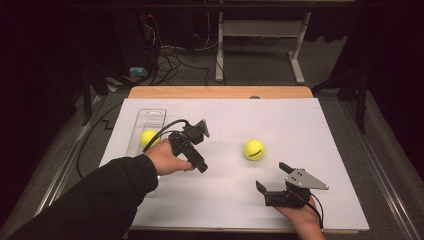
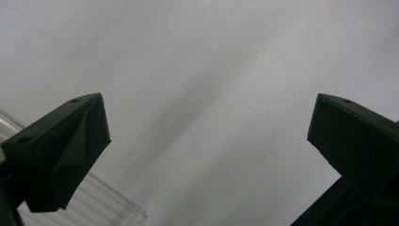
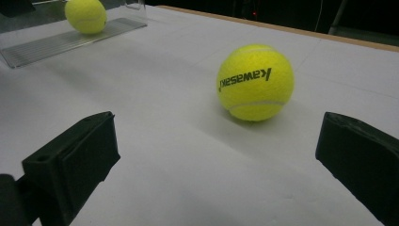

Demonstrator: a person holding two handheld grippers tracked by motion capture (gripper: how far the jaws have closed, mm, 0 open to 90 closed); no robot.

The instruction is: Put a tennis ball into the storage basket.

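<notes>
A yellow tennis ball point(image 1: 254, 149) printed "Kawasaki" lies on the white table cover point(image 1: 225, 120). In the right gripper view this ball point(image 3: 255, 82) sits a short way ahead, slightly right of centre. My right gripper point(image 1: 272, 176) is open and empty near the front edge, pointing toward it. A second yellow ball point(image 1: 148, 137) rests in a clear plastic tray point(image 1: 150, 116) at the left, and the right gripper view catches that ball point(image 3: 85, 15) far off. My left gripper point(image 1: 192, 152) hovers just right of the tray, open, with only the white cover between its jaws point(image 2: 209, 122).
The tray's clear corner point(image 2: 108, 207) shows at the lower left of the left gripper view. The table's wooden back edge point(image 1: 220, 92) lies beyond the cover. Cables and a desk frame point(image 1: 295, 50) stand on the floor behind.
</notes>
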